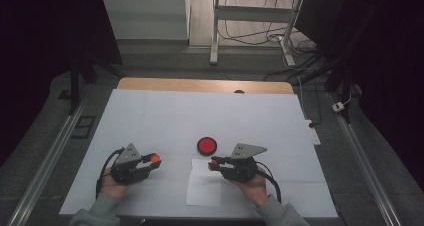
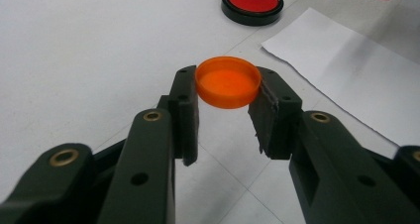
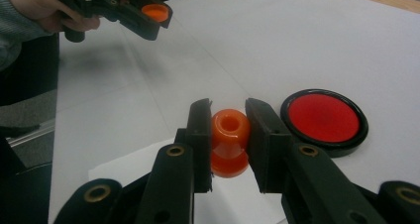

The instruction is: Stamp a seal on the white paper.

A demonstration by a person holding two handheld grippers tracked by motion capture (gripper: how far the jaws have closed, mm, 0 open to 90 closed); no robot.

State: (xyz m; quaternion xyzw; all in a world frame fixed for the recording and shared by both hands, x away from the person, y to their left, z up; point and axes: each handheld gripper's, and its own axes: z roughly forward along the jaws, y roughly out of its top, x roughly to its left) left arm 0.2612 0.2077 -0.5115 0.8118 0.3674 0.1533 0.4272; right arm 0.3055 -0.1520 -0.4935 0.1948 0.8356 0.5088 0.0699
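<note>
Hands low in the high view point your claws inward. Your left claw [image 2: 225,97] pinches an orange cap [image 2: 228,82], shallow, hollow side up. Your right claw [image 3: 229,135] clamps a glossy orange spool-shaped piece [image 3: 229,142], axis running away from you, bore facing out, beside the red disc [image 3: 324,120] on the table [image 1: 165,116].

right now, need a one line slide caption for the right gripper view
Right gripper shut on an orange stamp beside a round red ink pad on the white table.
</note>
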